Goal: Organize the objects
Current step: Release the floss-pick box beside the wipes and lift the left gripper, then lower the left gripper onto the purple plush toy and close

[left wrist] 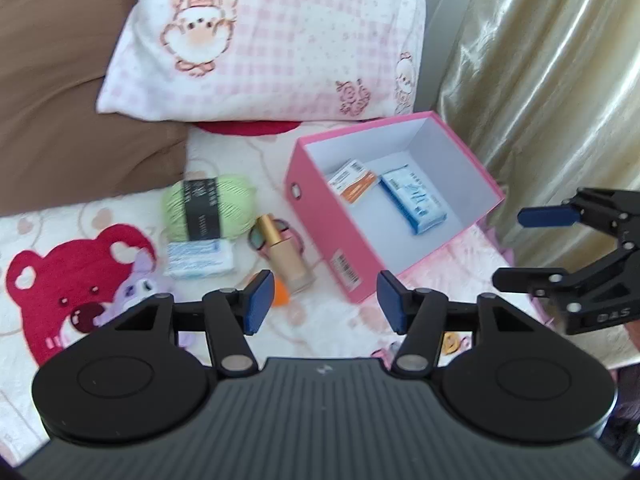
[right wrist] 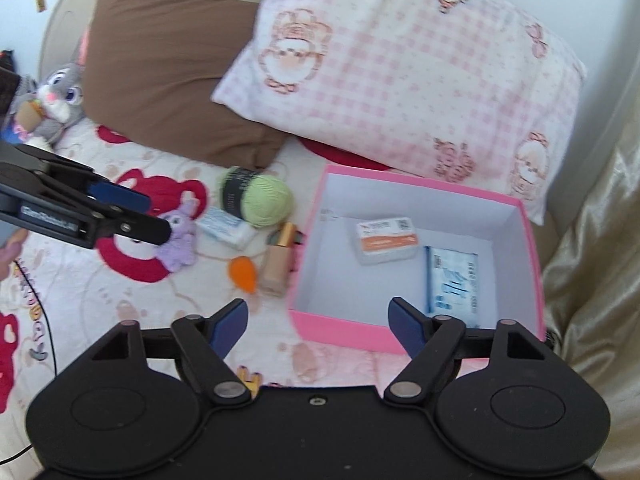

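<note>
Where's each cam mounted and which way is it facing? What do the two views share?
Left wrist: on the left gripper, angled down at the bed; own open fingers low in frame, right gripper at the right edge.
Right wrist: on the right gripper, angled down over the pink box; own open fingers, left gripper at the left edge.
Shared: pink box, green yarn, checked pillow, brown pillow.

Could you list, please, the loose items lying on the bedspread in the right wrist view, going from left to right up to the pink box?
Purple plush toy → white and blue packet → orange carrot-shaped toy → gold-capped bottle → pink box. The green yarn ball overlaps the packet, so it is left out.
</note>
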